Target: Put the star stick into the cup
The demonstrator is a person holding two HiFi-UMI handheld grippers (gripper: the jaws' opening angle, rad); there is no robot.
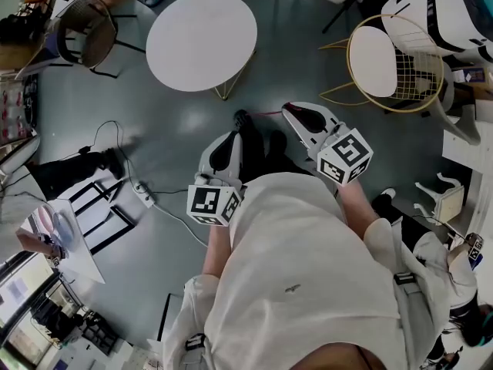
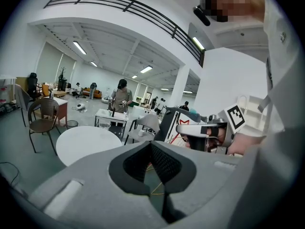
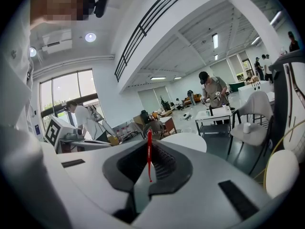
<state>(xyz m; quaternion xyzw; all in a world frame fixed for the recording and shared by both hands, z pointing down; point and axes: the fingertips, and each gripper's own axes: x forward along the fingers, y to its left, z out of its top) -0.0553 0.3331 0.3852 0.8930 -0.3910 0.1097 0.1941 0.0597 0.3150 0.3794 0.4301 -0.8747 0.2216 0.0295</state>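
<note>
My right gripper [image 1: 290,109] is held in front of the person's body, above the floor, shut on a thin red stick [image 3: 149,157]. The stick stands up between the pads in the right gripper view. In the head view the stick [image 1: 265,113] pokes out leftward from the tips. No star end shows. My left gripper [image 1: 229,139] hangs beside it, lower left, shut with nothing in it; its jaws [image 2: 151,144] meet at the tips. Each gripper view shows the other gripper: the right one [image 2: 202,128] and the left one [image 3: 76,138].
A round white table [image 1: 202,41] stands ahead on the grey floor. A gold wire chair [image 1: 393,60] is at the right. Cables and a power strip [image 1: 143,195] lie at the left. A small white cup [image 3: 246,127] sits on a grey seat far off. People work in the background.
</note>
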